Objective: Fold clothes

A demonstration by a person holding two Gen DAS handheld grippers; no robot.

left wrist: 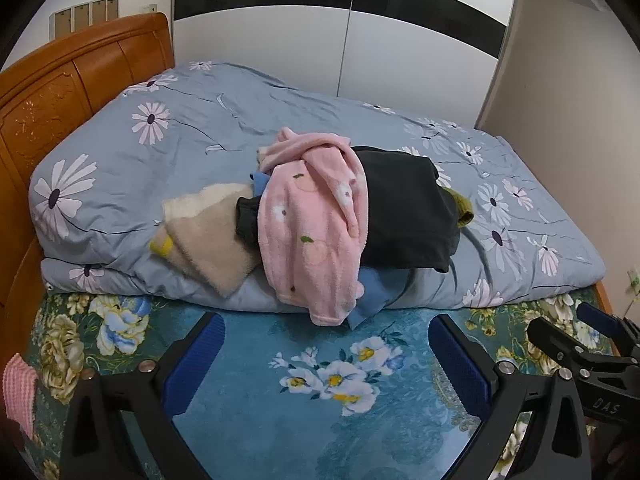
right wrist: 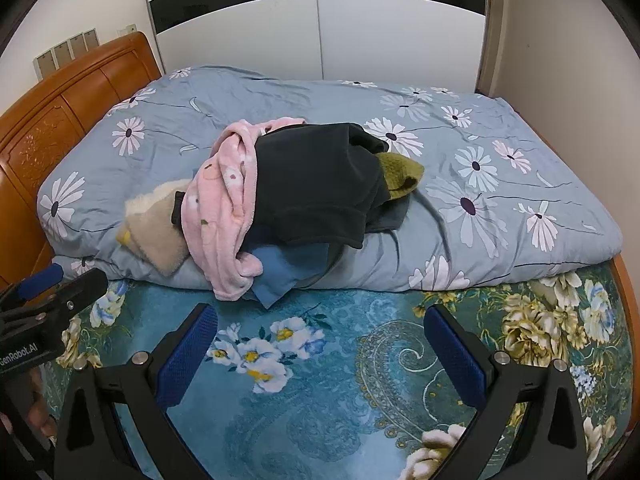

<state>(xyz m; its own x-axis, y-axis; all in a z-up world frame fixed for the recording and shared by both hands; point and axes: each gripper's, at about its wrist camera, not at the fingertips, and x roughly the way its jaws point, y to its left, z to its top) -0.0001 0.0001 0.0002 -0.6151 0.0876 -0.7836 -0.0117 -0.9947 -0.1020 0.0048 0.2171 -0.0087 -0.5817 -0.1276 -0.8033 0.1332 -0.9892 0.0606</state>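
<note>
A heap of clothes lies on the folded grey-blue floral quilt (left wrist: 200, 136). On top is a pink fleece garment (left wrist: 312, 216) (right wrist: 220, 208), beside it a black garment (left wrist: 404, 208) (right wrist: 316, 180). A beige fluffy garment (left wrist: 204, 236) (right wrist: 156, 232), a blue garment (left wrist: 368, 292) (right wrist: 280, 272) and an olive-green piece (left wrist: 464, 208) (right wrist: 400, 172) stick out from under them. My left gripper (left wrist: 326, 364) is open and empty above the teal floral bedsheet (left wrist: 256, 340), short of the heap. My right gripper (right wrist: 320, 356) is open and empty too; it also shows in the left wrist view (left wrist: 576, 332).
An orange wooden headboard (left wrist: 72, 80) stands at the left. A white and black wardrobe (left wrist: 340, 32) rises behind the bed, a wall at the right. A small pink knitted piece (left wrist: 20, 388) lies at the sheet's left edge. The left gripper shows at the right wrist view's left edge (right wrist: 48, 292).
</note>
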